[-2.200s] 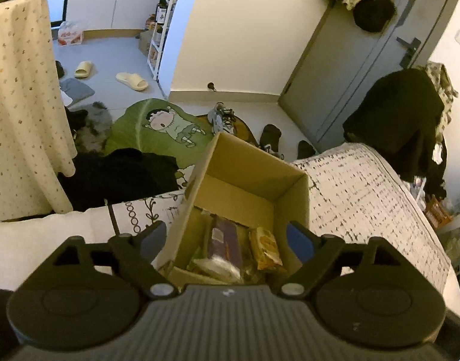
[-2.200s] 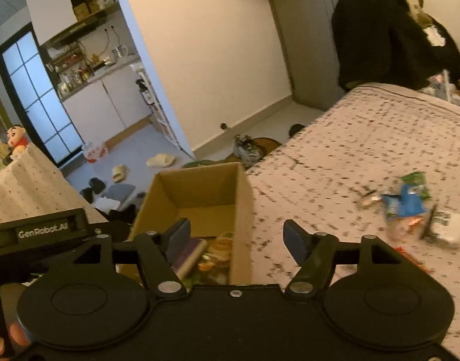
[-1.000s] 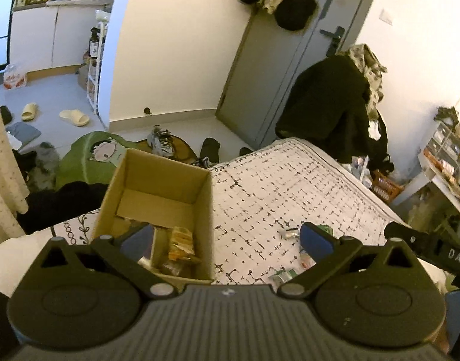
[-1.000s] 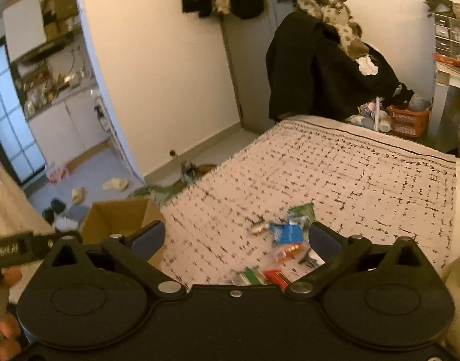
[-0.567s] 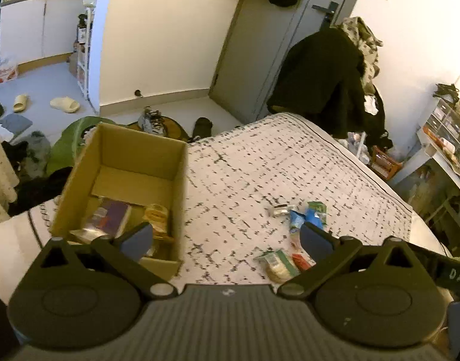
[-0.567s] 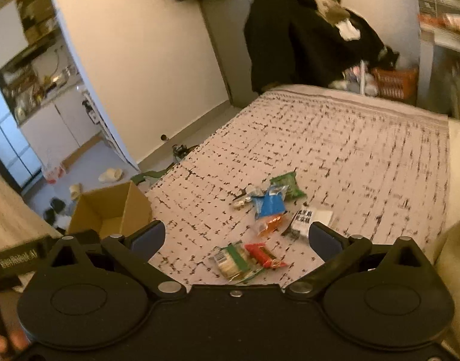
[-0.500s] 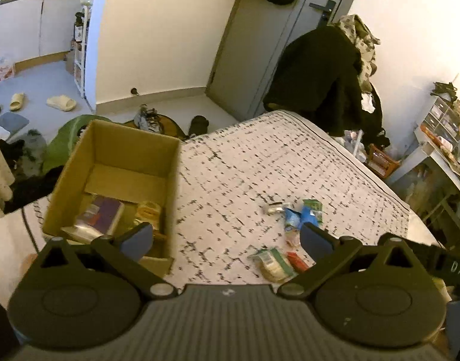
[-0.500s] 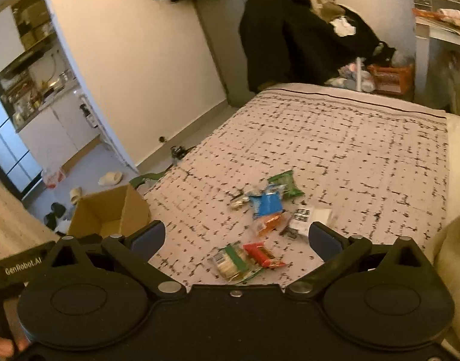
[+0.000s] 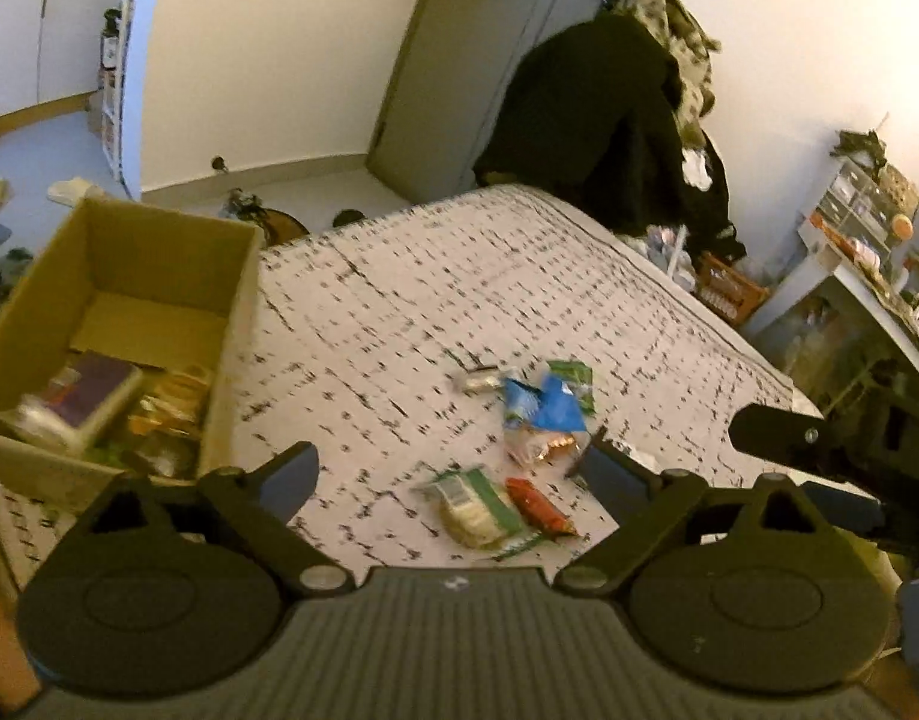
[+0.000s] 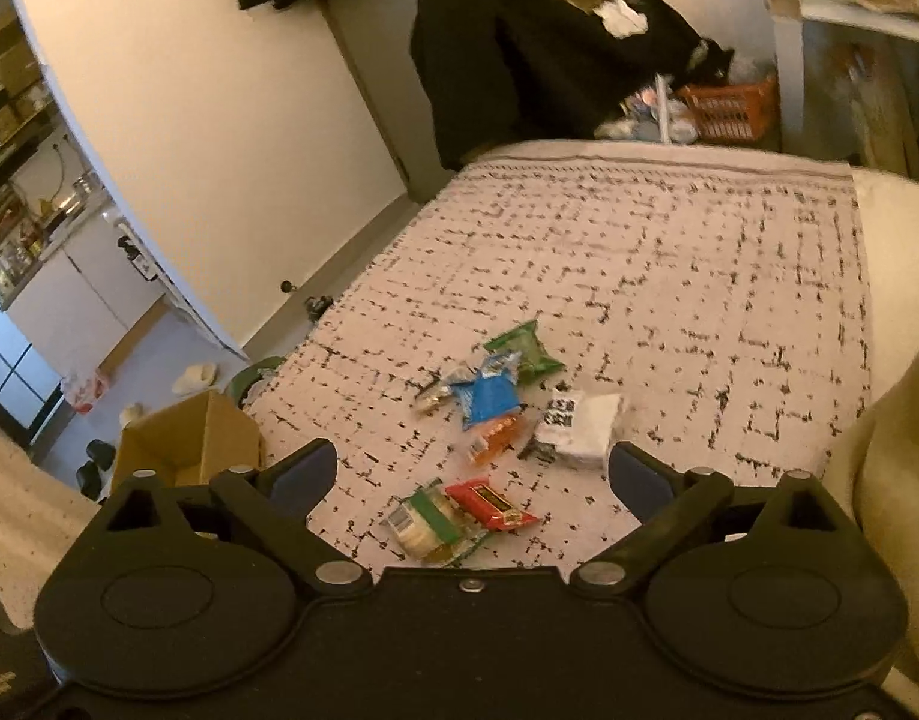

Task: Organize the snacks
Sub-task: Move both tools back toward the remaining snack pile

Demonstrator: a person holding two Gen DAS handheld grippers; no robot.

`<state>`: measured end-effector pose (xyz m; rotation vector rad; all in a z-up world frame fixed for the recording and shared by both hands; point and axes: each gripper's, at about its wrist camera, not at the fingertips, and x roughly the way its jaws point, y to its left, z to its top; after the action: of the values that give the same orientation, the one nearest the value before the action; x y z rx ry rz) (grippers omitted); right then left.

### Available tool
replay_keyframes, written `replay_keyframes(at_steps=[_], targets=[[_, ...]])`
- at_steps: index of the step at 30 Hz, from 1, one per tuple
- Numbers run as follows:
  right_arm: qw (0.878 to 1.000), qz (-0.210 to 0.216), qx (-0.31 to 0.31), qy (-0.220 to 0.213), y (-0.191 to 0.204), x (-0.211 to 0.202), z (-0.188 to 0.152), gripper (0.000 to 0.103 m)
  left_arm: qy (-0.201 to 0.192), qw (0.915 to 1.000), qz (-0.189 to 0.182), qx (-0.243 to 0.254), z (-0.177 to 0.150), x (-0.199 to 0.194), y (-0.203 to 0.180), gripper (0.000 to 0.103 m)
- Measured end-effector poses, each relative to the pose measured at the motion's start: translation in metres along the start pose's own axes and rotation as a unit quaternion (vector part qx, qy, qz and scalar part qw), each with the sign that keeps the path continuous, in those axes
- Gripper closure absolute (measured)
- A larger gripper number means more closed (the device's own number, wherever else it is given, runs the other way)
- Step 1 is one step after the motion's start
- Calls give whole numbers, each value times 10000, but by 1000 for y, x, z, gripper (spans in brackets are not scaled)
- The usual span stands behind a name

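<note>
Cardboard forms the one open box [image 9: 159, 252] at the left edge of the bed [image 9: 399, 300], whose cover is pale with black dashes. Several packets already lie inside the box, among them a purple one [image 9: 93, 390]; their number cannot be told through the blur.

Loose snacks lie in one cluster on the cover, well apart from the box. About seven can be counted: one green packet [image 10: 522, 351], one blue packet [image 10: 486, 396], one small silvery wrapper [image 10: 438, 390], one orange packet [image 10: 495, 435], one white packet with a black code [image 10: 579, 423], one red bar [image 10: 489, 504] and one green-striped cracker packet [image 10: 426, 525]. The red bar and the cracker packet touch each other, nearest the cameras.

Two tongs hover above the bed. The left gripper [image 9: 450, 471] has its jaws spread wide and closing a little, with nothing between them. The right gripper [image 10: 471, 474] is likewise wide, closing slightly, and grips nothing.
</note>
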<state>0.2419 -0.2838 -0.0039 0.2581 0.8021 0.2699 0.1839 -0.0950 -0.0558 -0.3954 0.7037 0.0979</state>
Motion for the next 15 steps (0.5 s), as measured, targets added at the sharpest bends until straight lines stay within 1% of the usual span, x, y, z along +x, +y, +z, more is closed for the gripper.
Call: replay_keyframes(at_steps=[2, 4, 6, 7, 9, 10, 12, 15], targets=[[9999, 18, 99, 58, -5, 5, 1, 8, 67, 10000, -15, -14, -3, 9, -4, 9], [9996, 58, 228, 140, -10, 11, 3, 13, 134, 9999, -23, -57, -6, 18, -7, 9], [9991, 36, 374, 213, -16, 17, 4, 18, 178, 9998, -21, -83, -10, 25, -9, 12], [9986, 17, 448, 270, -19, 22, 5, 18, 207, 9997, -29, -98, -13, 29, -9, 14], [9974, -38, 603, 384, -25, 29, 5, 23, 259, 9995, -86, -177, -17, 37, -8, 16], [9968, -45, 678, 430, -29, 33, 5, 25, 266, 9993, -149, -223, -20, 41, -7, 18], [9951, -15, 852, 506, -36, 38, 5, 29, 323, 9989, -174, -275, -24, 50, -5, 22], [9918, 71, 1159, 542, -47, 41, 6, 32, 472, 9983, -146, -321, -31, 64, -3, 27]])
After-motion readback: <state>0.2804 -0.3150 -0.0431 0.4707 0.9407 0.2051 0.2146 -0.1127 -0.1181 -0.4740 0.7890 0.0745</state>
